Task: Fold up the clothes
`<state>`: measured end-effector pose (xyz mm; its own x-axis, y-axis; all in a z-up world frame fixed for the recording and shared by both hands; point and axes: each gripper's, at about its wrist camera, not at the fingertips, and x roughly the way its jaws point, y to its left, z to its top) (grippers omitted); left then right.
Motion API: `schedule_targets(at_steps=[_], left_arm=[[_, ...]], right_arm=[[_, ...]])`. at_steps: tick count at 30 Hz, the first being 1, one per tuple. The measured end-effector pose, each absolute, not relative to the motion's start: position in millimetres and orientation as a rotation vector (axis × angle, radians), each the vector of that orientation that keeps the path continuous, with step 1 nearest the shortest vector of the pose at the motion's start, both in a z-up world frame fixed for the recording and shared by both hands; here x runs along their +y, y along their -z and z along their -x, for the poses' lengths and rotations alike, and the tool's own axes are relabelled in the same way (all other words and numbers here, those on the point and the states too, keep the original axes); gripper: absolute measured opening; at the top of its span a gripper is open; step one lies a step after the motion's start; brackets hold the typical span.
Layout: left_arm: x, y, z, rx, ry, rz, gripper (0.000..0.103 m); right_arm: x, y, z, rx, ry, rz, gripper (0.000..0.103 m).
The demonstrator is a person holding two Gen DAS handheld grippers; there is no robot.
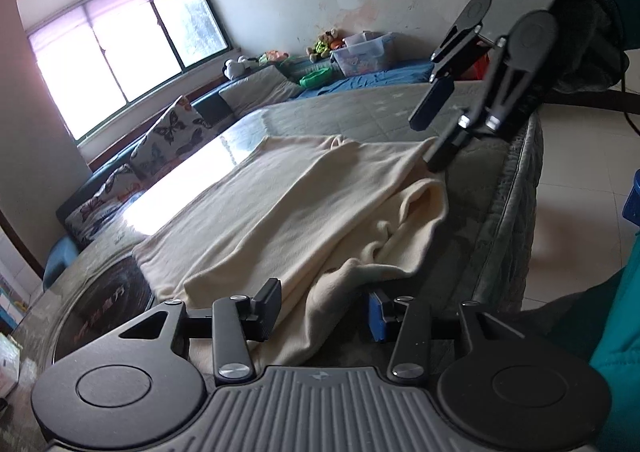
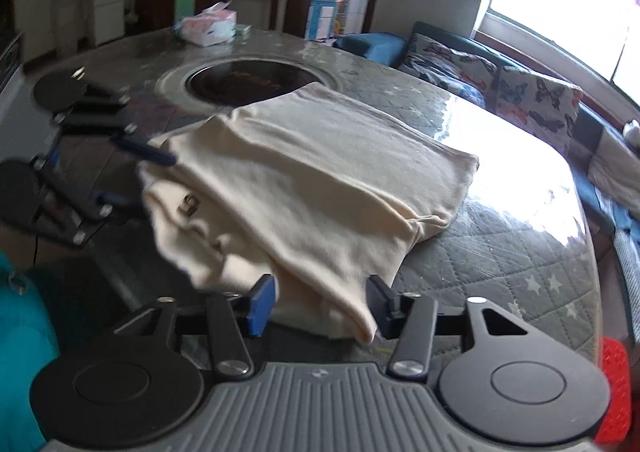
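A cream garment (image 1: 288, 204) (image 2: 320, 172) lies folded on the quilted grey table (image 1: 360, 120) (image 2: 500, 252), with a bunched edge along the near side. My left gripper (image 1: 324, 312) is open at that bunched edge; cloth lies in the gap and the pads do not press on it. The right wrist view shows it at the garment's left end (image 2: 132, 176). My right gripper (image 2: 320, 306) is open too, with a hanging fold of the garment between its fingers. In the left wrist view it hovers over the garment's far corner (image 1: 436, 128).
A round dark insert (image 2: 244, 84) is set into the table, partly under the garment. A tissue pack (image 2: 208, 26) sits at the far edge. A sofa with butterfly cushions (image 2: 532, 104) runs under the window. A teal sleeve (image 1: 616, 352) is at the right, over tiled floor (image 1: 580, 172).
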<state>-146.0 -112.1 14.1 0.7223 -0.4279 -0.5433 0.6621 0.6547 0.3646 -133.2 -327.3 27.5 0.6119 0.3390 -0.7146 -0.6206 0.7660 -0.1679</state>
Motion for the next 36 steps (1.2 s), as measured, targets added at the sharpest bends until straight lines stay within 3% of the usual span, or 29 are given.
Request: schedule_targets(at_steps=[3, 8, 14, 16, 20, 23, 26, 36], left_arm=[[-111, -19, 140, 0.428, 0.640, -0.550, 0.015], [-102, -37, 116, 0.450, 0.609, -0.400, 0.009], [-98, -46, 96, 0.468, 0.590, -0.324, 0.009], [-97, -43, 92, 0.474, 0.585, -0.321, 0.009], [-94, -39, 89, 0.496, 0.577, -0.311, 0.012], [-90, -37, 96, 0.492, 0.574, -0.324, 0.018], [-85, -33, 107, 0.478, 0.566, -0.361, 0.035], [-76, -8, 128, 0.453, 0.523, -0.539, 0.032]], right_arm=[[-323, -25, 142, 0.711, -0.609, 0.492, 0.059], [-312, -19, 144, 0.682, -0.646, 0.538, 0.061], [-301, -12, 125, 0.656, -0.656, 0.499, 0.060], [-299, -9, 118, 0.655, -0.658, 0.481, 0.053], [-295, -8, 100, 0.692, -0.661, 0.424, 0.025], [-299, -15, 86, 0.718, -0.663, 0.345, 0.018], [-302, -21, 79, 0.721, -0.661, 0.302, 0.015], [-302, -28, 75, 0.701, -0.644, 0.263, 0.014]])
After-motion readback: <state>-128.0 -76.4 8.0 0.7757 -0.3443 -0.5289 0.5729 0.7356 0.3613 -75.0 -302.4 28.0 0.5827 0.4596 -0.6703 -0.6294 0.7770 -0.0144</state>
